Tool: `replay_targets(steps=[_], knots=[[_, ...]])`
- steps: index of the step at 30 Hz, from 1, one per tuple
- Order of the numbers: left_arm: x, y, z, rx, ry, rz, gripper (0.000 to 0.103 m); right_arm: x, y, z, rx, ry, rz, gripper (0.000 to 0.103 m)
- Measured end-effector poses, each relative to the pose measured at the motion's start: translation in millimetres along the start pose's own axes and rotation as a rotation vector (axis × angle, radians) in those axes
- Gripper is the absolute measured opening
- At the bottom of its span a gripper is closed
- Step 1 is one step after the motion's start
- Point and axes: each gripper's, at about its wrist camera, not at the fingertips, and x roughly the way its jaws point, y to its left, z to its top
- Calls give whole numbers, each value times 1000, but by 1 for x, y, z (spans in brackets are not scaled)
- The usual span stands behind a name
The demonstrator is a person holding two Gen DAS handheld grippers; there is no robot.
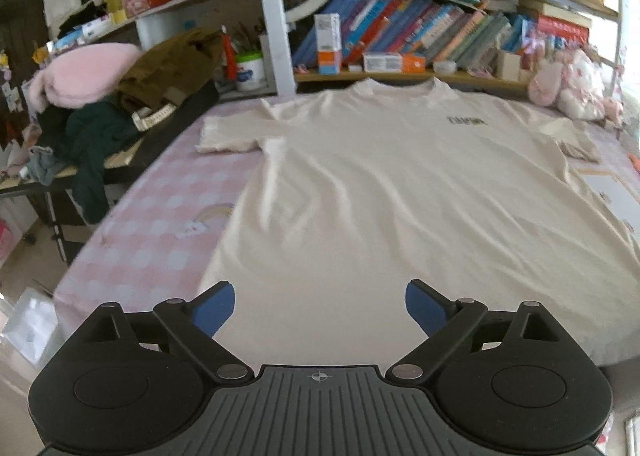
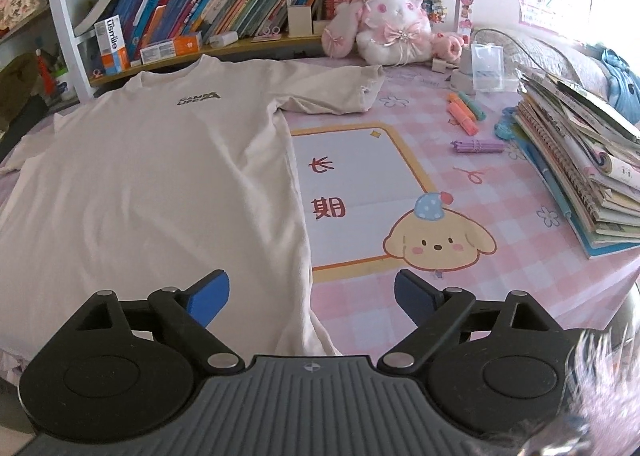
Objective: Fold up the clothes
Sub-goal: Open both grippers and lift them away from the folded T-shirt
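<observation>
The cream T-shirt [image 1: 400, 184] lies spread flat, front up, on the pink checked worktop [image 2: 500, 192], collar far. No fold shows yet. Left gripper [image 1: 320, 306] and right gripper [image 2: 312, 296] fingers gape wide, empty, near the hem.

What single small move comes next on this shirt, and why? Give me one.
Probably reach the right gripper toward the near sleeve to begin folding that side inward. The cream T-shirt already lies flat, front up, on the pink checked cover, both sleeves spread. Both grippers, the left gripper too, stand open and empty over the hem.
</observation>
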Motion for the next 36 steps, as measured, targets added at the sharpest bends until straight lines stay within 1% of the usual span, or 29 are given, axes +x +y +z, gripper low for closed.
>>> replay_targets(steps=[4,6,9,13,18,22,24,31,36], knots=[[3,-14,-5,21,30,-20,95,-1,6,0,-16,-7,-8,91],[6,-21,-4,70,21,-34,95,0,10,1,-11,-7,-21,91],[14,-31,3,169,-5,-63,95,4,18,2,8,2,-45,91],[31,-34,14,293,-28,-145,95,10,37,7,42,10,-90,91],[49,-33,27,462,-84,-253,95,19,68,11,81,21,-151,91],[61,-25,35,537,-114,-312,95,26,92,15,99,28,-184,91],[67,-19,41,540,-118,-330,95,29,103,17,100,36,-194,91],[89,-1,61,480,-120,-426,95,32,127,28,83,38,-228,91],[102,3,71,453,-115,-450,95,34,135,39,64,27,-251,91]])
